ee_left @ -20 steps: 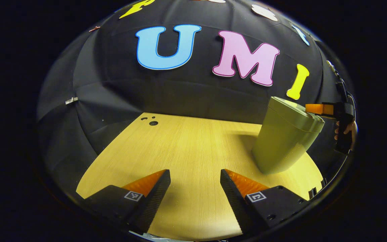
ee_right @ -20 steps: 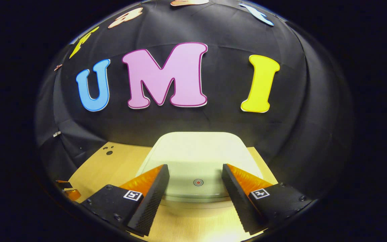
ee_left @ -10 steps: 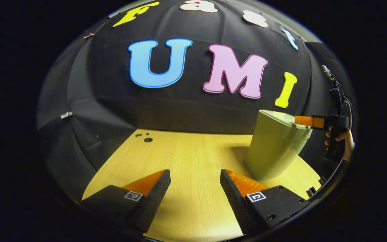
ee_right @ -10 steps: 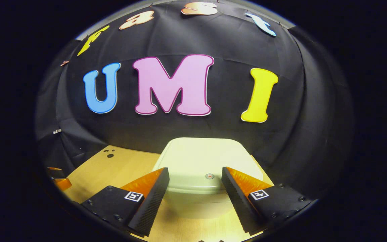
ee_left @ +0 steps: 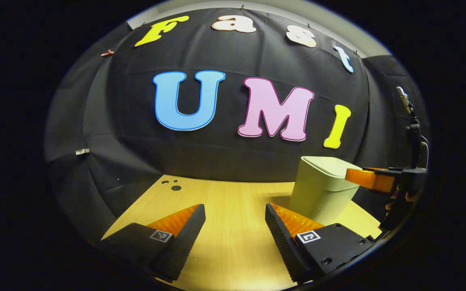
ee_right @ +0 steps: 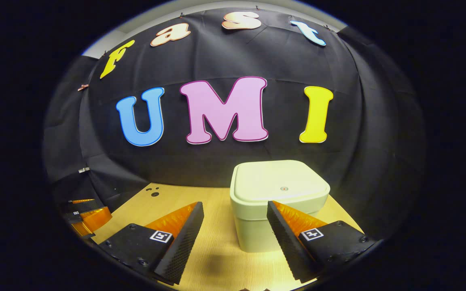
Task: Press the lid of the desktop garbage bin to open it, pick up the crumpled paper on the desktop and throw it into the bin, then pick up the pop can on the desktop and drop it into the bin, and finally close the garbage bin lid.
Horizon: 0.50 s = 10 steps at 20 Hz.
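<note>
The pale green desktop bin (ee_right: 275,210) stands on the wooden table (ee_right: 217,258) with its lid (ee_right: 273,180) down flat; a small red dot (ee_right: 284,188) marks the lid's front. My right gripper (ee_right: 234,205) is open and empty, held back from the bin at about lid height, its right finger in front of the bin's front wall. In the left gripper view the bin (ee_left: 322,194) is at the right, and the right gripper (ee_left: 362,178) hovers by its lid edge. My left gripper (ee_left: 235,208) is open and empty over bare table, left of the bin.
The black cloth wall closes the back of the table just behind the bin. A few small dark holes (ee_left: 175,187) sit in the tabletop's far left corner. The left gripper (ee_right: 91,212) shows at the left edge of the right gripper view.
My right gripper has drawn back from above the lid, so the bin now stands farther off. The left gripper has also pulled back and tilted up. The lid stays down.
</note>
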Motion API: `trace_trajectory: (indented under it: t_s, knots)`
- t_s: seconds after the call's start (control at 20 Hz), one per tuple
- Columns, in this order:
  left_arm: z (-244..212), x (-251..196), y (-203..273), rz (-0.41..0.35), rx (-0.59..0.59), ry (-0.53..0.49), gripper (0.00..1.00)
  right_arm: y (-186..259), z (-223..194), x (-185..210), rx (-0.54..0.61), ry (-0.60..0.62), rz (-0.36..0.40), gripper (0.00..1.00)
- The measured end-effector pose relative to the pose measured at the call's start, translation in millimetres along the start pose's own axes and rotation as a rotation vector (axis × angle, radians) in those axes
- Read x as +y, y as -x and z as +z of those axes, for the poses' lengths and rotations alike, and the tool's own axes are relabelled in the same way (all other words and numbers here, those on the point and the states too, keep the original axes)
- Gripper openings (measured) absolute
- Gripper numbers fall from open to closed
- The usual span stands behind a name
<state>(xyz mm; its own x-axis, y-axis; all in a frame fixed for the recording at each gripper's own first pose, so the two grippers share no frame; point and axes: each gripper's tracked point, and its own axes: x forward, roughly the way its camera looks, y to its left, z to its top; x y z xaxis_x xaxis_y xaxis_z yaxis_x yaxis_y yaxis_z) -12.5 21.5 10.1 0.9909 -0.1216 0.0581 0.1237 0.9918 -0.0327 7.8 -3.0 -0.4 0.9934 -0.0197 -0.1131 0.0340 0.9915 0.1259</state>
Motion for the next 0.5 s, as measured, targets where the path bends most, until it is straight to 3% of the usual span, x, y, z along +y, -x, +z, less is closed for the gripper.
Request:
trace_trajectory:
  t_s: [0.5]
  knots:
    - [-28,-1,3,-0.009,0.054,-0.049,0.96,45,-73,15,0.111,0.035,0.005,0.99]
